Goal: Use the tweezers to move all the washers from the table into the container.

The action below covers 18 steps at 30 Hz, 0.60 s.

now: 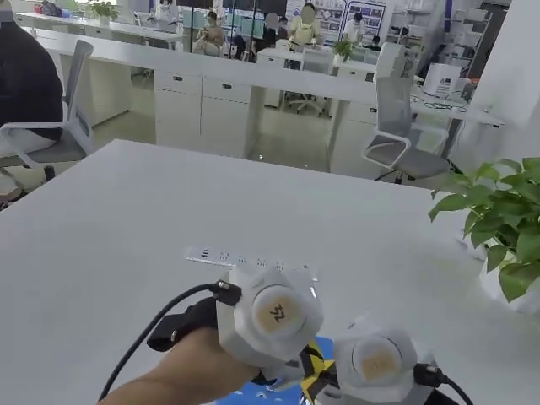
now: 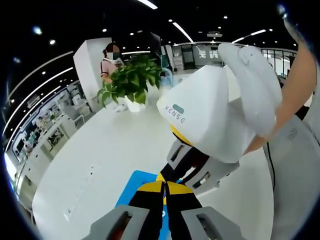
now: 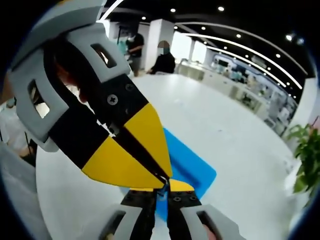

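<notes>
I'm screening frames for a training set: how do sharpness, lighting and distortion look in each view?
Head view: sharp, evenly lit, the white table near washed out. Left gripper view: heavy fisheye bend, ceiling lights curve, plant crisp. Right gripper view: same bend, the close left gripper looms oversized, blue mat clear.

On the table (image 1: 126,219), a power strip (image 1: 245,257) lies behind the mat (image 3: 192,167). A potted plant (image 1: 498,215) stands at the table's right edge. Over the mat, at the near edge, the left gripper (image 2: 164,186) and the right gripper (image 3: 162,189) meet tip to tip. An office chair (image 1: 396,126) stands beyond the far edge.
</notes>
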Motion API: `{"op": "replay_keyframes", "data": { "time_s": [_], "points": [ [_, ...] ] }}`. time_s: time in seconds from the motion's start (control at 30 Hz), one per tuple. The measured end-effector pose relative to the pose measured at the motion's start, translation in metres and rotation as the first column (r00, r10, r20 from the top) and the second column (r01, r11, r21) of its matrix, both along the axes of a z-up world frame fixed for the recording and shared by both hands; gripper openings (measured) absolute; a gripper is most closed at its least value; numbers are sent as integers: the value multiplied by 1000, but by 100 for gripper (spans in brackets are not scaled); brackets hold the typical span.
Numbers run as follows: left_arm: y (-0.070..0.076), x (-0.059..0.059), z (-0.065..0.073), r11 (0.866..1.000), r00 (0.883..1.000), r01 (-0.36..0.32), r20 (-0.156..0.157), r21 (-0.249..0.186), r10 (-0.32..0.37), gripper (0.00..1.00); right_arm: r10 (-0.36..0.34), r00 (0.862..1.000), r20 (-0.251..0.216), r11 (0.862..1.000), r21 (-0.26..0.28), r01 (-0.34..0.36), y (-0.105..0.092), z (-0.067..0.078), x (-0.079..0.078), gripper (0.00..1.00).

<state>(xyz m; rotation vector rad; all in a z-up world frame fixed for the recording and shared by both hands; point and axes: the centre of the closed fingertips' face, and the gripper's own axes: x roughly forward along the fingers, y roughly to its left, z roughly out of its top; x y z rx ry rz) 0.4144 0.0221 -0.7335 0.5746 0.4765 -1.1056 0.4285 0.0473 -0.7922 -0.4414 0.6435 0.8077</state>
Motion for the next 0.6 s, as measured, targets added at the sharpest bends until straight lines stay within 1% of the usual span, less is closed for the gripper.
{"op": "replay_keyframes", "data": {
  "time_s": [0.1,0.17,0.2,0.23,0.33,0.4,0.47,0.53,0.57,0.6],
  "points": [
    [1,-1,-9,1000,1000,2,-21,14,-2,0,13,1000,-15,1000,-25,-14,-1,-12,-2,4],
    [1,-4,-15,1000,999,7,-32,26,-6,0,19,999,-26,999,-35,-20,-2,-17,-3,4],
    [0,-3,-13,1000,1000,3,-21,14,-3,0,20,1000,-6,999,-30,-20,-3,-15,-1,4],
    [0,-5,-13,1000,999,6,-38,16,-6,0,16,1000,-25,999,-29,-17,-3,-16,-1,4],
    [0,-5,-13,1000,999,6,-33,25,-5,0,16,999,-29,1000,-22,-17,-3,-15,-2,4],
    [0,-6,-13,999,999,12,-33,40,-11,0,17,999,-30,1000,-21,-17,-3,-15,-2,5],
    [-1,-11,-12,998,1000,22,-21,63,-20,0,21,999,-29,999,-23,-22,-2,-15,-5,5],
    [-2,-17,-7,997,1000,19,1,73,-20,0,10,1000,-14,1000,-21,-10,-3,-10,-7,5],
    [-3,-19,-4,996,1000,20,19,82,-22,0,3,1000,-3,1000,-14,-3,-4,-5,-8,6],
    [-4,-23,1,995,998,32,49,99,-37,0,-3,1000,-1,1000,-2,3,-4,0,-9,6]
  ]
}}
